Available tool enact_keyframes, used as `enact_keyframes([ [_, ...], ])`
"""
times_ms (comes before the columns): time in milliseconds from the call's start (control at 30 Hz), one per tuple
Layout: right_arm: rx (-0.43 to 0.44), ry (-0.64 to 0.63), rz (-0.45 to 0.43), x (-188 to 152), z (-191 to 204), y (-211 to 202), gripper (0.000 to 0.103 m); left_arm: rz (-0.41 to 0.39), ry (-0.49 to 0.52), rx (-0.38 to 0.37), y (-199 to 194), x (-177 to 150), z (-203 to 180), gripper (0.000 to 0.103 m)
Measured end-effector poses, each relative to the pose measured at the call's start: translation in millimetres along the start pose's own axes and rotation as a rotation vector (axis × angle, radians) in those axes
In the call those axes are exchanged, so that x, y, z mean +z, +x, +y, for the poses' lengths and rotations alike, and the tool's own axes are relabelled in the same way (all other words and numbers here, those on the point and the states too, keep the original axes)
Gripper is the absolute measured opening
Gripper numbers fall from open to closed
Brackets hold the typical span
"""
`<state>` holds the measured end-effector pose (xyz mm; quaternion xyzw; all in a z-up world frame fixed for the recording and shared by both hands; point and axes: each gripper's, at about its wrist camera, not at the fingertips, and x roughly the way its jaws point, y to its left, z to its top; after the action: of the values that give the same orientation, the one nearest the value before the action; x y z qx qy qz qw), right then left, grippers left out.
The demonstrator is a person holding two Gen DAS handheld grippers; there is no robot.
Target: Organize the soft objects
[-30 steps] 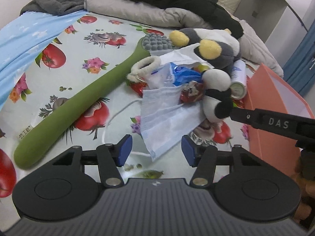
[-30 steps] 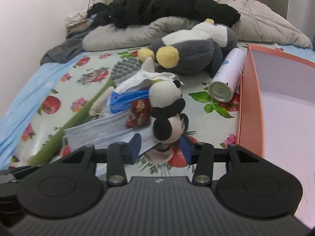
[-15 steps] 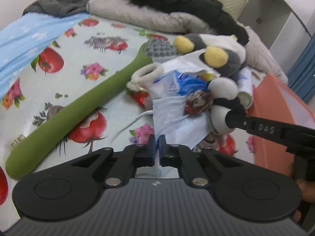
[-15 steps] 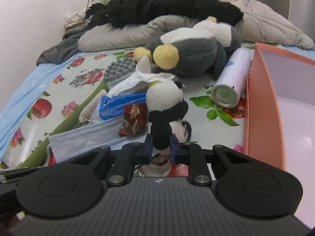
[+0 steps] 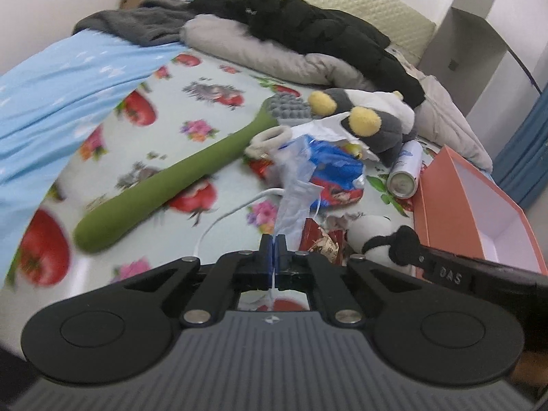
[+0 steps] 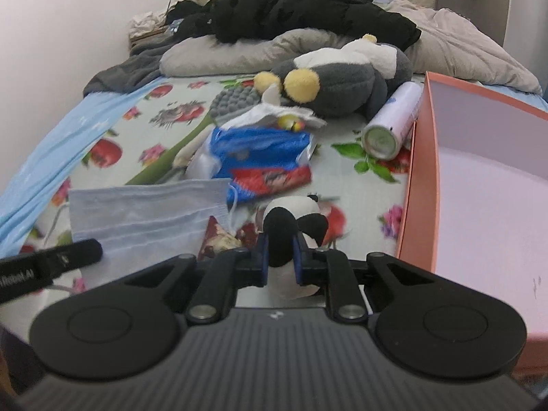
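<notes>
Soft objects split between both grippers: face mask (image 5: 297, 202) pinched at one edge in left gripper (image 5: 273, 241), fingers fully together on thin fabric; panda plush (image 6: 294, 229) squeezed by right gripper (image 6: 281, 250), jaws closing on black limb, pads pressing in.

Risks, judged from current hold:
- Mask held by narrow strip only, rest hanging toward 12 o'clock over blue snack bag (image 5: 334, 171). Could slip out under a fast swing, or drag bag along.
- Ear loop (image 5: 233, 212) trailing at 10 o'clock on bedsheet (image 5: 205, 78); may snag green massage stick (image 5: 178, 185) or red wrapper (image 5: 320, 241).
- Panda gripped off-centre on a limb; body could swing or pull free on lift.
- Orange box (image 6: 479, 178) at 3 o'clock of right gripper, wall close; may clip rim on the way in.
- Grippers near each other; crossing paths risks collision.
</notes>
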<state>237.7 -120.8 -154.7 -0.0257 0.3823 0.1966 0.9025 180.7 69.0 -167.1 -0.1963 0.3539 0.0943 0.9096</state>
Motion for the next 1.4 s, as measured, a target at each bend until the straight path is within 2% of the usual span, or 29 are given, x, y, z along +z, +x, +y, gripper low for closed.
enact_keyframes([
  [200, 0.001, -0.031, 0.018, -23.5, 13.6, -24.4, 0.018, 0.003, -0.077, 0.046, -35.7, -22.3, 26.8, 0.001],
  [367, 0.017, -0.071, 0.054, -41.8, 26.1, -34.9, 0.018, -0.038, -0.104, 0.114, -62.9, -36.9, 51.2, 0.001],
  [467, 0.038, -0.062, 0.076, -48.0, 29.2, -34.4, 0.021, -0.009, -0.109, 0.122, -63.8, -43.9, 64.3, 0.001],
  [533, 0.051, -0.042, 0.078, -47.4, 29.7, -35.3, 0.022, 0.034, -0.116, 0.092, -59.4, -46.5, 72.1, 0.002],
  [600, 0.050, -0.036, 0.071, -44.8, 32.5, -36.6, 0.024, 0.052, -0.122, 0.092, -58.0, -48.2, 76.9, 0.003],
  [633, 0.050, -0.034, 0.063, -43.3, 33.9, -37.5, 0.025, 0.059, -0.120, 0.091, -57.1, -48.6, 78.4, 0.009],
  [667, 0.054, -0.034, 0.054, -41.6, 35.4, -38.0, 0.031, 0.071, -0.115, 0.083, -56.1, -48.5, 79.8, 0.016],
  [700, 0.055, -0.039, 0.046, -39.4, 37.7, -38.4, 0.038, 0.083, -0.118, 0.076, -55.1, -48.3, 81.3, 0.040],
  [733, 0.056, -0.042, 0.038, -37.9, 39.9, -38.8, 0.040, 0.096, -0.122, 0.068, -53.5, -47.6, 83.0, 0.060],
  [767, 0.064, -0.046, 0.030, -35.7, 42.6, -38.6, 0.042, 0.113, -0.118, 0.060, -52.8, -47.3, 84.4, 0.065],
  [967, 0.130, -0.070, 0.037, -26.0, 63.2, -24.9, 0.042, 0.126, -0.011, 0.051, -62.4, -47.9, 86.3, 0.071],
  [1033, 0.152, -0.076, 0.041, -23.0, 71.7, -18.8, 0.042, 0.117, 0.008, 0.054, -67.0, -46.4, 88.4, 0.079],
  [1167, 0.196, -0.072, 0.050, -17.3, 86.6, -5.9, 0.042, 0.080, 0.105, 0.054, -69.0, -41.7, 88.4, 0.081],
  [1267, 0.210, -0.080, 0.063, -15.2, 96.7, 6.4, 0.042, 0.084, 0.174, 0.028, -57.2, -38.4, 86.5, 0.082],
  [1400, 0.187, -0.092, 0.102, -14.4, 105.5, 28.2, 0.042, 0.098, 0.276, 0.001, -29.7, -40.4, 79.3, 0.082],
])
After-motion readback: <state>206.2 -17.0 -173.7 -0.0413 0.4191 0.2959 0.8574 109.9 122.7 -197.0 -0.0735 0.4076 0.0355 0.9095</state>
